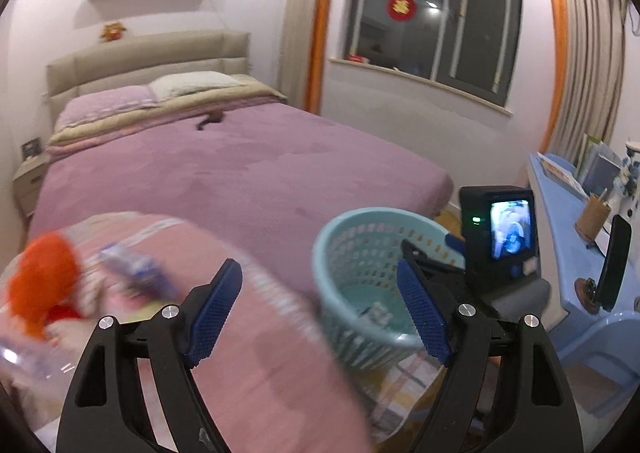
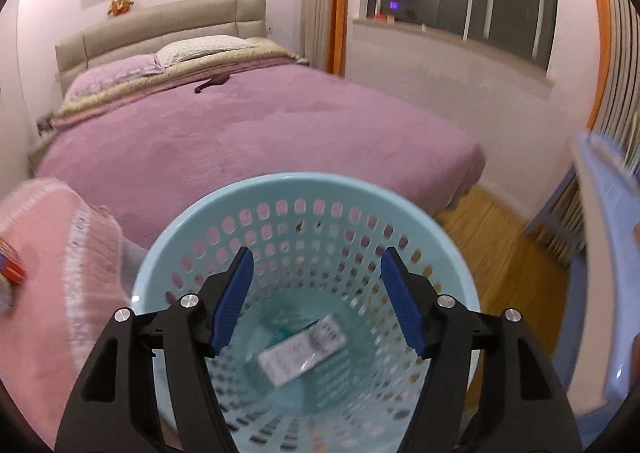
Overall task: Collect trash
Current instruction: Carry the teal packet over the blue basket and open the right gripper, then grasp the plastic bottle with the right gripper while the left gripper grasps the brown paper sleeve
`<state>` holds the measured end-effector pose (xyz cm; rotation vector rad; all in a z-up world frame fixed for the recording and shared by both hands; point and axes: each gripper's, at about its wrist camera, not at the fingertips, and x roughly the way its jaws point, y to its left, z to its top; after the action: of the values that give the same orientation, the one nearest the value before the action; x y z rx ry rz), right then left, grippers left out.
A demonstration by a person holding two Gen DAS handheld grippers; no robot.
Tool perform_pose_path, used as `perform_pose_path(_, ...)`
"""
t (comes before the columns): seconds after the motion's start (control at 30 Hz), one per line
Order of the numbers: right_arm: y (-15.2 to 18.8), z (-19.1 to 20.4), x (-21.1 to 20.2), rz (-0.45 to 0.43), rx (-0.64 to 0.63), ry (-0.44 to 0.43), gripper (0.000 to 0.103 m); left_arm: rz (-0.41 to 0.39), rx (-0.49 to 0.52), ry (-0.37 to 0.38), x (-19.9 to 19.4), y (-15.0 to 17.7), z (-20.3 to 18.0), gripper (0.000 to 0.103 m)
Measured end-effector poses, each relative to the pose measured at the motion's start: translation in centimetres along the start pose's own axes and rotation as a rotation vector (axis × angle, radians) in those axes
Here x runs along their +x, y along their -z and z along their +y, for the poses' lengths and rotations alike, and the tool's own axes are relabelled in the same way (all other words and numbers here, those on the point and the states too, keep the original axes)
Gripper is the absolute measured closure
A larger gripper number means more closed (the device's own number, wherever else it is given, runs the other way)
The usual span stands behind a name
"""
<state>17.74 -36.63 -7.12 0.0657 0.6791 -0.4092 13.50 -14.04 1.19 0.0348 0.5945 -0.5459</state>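
Left wrist: my left gripper (image 1: 320, 317) has its fingers wide, holding nothing, over the pink-covered table (image 1: 248, 337). Blurred trash pile (image 1: 80, 285) sits at the table's left end; the orange piece stands out. Teal basket (image 1: 348, 229) is just right of the table.

Right wrist: my right gripper (image 2: 316, 301) has fingers wide, empty, above the basket (image 2: 192, 213). White wrapper (image 2: 302, 349) lies on its bottom.

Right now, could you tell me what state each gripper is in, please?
Left gripper: open, holding nothing.
Right gripper: open, empty, over the basket.
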Motion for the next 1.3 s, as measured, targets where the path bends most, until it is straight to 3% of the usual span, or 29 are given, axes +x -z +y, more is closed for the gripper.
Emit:
perform_pose_path(0.17, 0.9, 2.8, 2.4, 0.005, -0.099, 0.114, 0.039, -0.006, -0.055, -0.148, -6.4, 3.4, 5.2, 0.025)
perform_pose_path(0.23, 1.3, 3.4, 3.1, -0.007, -0.142, 0.197, 0.039, -0.004, -0.098, -0.217, -9.2, 5.1, 7.9, 0.025)
perform_pose_path(0.4, 1.2, 3.5, 3.0, -0.007, -0.137, 0.245, 0.04, -0.006, -0.224, -0.389, -15.3, 8.8, 14.2, 0.025)
perform_pose_path(0.53, 2.3, 2.5, 1.6, 0.012, -0.108, 0.224, 0.039, 0.004, -0.32, -0.452, -18.4, 10.9, 18.1, 0.025)
perform_pose_path(0.7, 2.8, 3.2, 1.2, 0.02, -0.155, 0.207, 0.039, 0.006, -0.382, -0.458, -20.3, 13.0, 20.4, 0.025)
perform_pose_path(0.87, 1.0, 3.7, -3.7, -0.074, -0.108, 0.187, 0.039, 0.012, -0.411, -0.465, -21.0, 14.2, 22.5, 0.022)
perform_pose_path(1.0, -0.1, 6.3, -9.2, -0.155, -0.145, 0.022, 0.039, 0.04, -0.438, -0.478, -19.9, 13.9, 24.1, 0.02)
perform_pose_path(1.1, 0.0, 9.7, -13.2, -0.191, -0.22, -0.18, 0.034, 0.063, -0.448, -0.477, -18.9, 13.9, 24.9, 0.02)
perform_pose_path(1.2, 0.4, 14.1, -16.5, -0.176, -0.319, -0.416, 0.031, 0.063, -0.467, -0.434, -18.5, 14.2, 25.7, 0.02)
perform_pose_path(1.3, 1.0, 18.1, -17.8, -0.151, -0.409, -0.558, 0.031, 0.056, -0.493, -0.39, -18.3, 14.1, 26.5, 0.02)
